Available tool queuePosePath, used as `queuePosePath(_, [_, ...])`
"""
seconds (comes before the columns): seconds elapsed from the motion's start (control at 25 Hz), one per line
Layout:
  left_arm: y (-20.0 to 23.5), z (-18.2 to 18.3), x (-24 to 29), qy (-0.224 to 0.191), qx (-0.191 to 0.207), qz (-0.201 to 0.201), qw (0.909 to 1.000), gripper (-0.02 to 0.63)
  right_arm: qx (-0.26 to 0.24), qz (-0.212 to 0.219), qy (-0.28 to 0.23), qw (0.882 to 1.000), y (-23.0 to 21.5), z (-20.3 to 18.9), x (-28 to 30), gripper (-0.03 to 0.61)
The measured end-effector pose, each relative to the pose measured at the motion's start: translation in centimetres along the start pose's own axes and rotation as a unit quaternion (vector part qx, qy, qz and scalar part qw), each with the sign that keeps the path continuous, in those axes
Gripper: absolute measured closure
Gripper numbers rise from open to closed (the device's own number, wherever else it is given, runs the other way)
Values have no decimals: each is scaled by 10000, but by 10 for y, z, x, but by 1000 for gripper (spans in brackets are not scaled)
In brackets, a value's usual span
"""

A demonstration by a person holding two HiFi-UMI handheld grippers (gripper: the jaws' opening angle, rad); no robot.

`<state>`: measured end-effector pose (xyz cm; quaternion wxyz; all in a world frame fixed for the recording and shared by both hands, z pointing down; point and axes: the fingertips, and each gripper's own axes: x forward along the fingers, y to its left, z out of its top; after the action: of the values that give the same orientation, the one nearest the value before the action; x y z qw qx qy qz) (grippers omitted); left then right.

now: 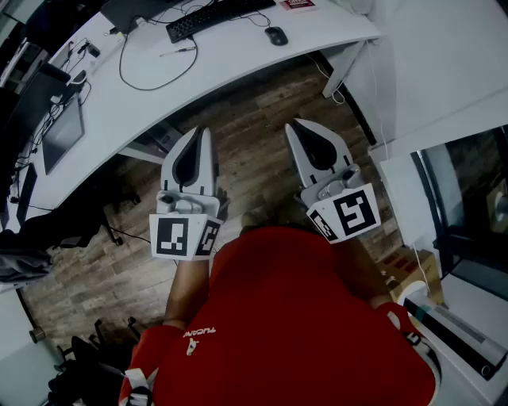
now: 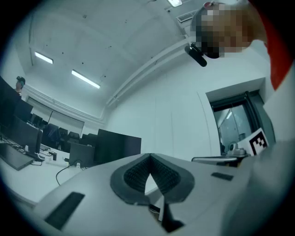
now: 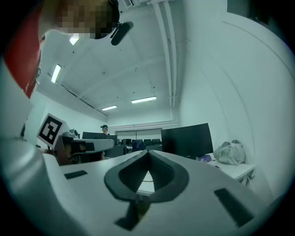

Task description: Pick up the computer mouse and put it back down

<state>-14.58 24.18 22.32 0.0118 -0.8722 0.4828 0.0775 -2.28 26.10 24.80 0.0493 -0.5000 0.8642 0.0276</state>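
Nothing is under way yet: the pick-up has not begun. In the head view the person holds both tools close in front of the chest, above the wooden floor. The left tool (image 1: 200,139) has its jaws together with nothing between them, and its own view shows the ribbed pads meeting at the tip (image 2: 150,156). The right tool (image 1: 300,131) is the same, jaws pressed together and empty, tip closed in its own view (image 3: 147,153). The computer mouse (image 1: 276,35) sits untouched on the white worktop (image 1: 238,59), just beside the keyboard (image 1: 218,16) at that keyboard's 4 o'clock. From the right tool the mouse lies at about 12 o'clock and well apart; from the left tool it is nearer 1 o'clock, farther off again. Neither gripper view shows the mouse. The right tool looks the likelier candidate, being closer. The next move calls for a reach toward the worktop, a dip of the nose, and the jaws spread wide enough to straddle the mouse's sides before closing.
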Motion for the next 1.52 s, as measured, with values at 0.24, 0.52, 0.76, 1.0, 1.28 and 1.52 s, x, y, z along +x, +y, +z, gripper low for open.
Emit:
queuePosePath(0.24, [-9, 0, 3, -8, 16, 5, 10000, 604, 49, 78, -54, 9999, -3, 3, -3, 574])
queuePosePath(0.52, [-18, -3, 14, -6, 57, 94, 9999, 604, 105, 82, -60, 9999, -20, 2, -7, 574])
queuePosePath(0.76, [-30, -11, 29, 26, 100, 209, 9997, 604, 110, 124, -22, 9999, -41, -3, -15, 574])
queuePosePath(1.0, [-43, -24, 50, 107, 164, 266, 9995, 604, 140, 130, 60, 9998, -70, -15, -17, 574])
queuePosePath(1.28, [-30, -32, 84, 83, 215, 279, 9993, 604, 123, 96, 132, 9998, -96, -28, 11, 574])
queuePosePath(1.52, [4, -48, 131, -41, 123, 230, 9997, 604, -49, 7, 306, 9995, -121, -48, 59, 574])
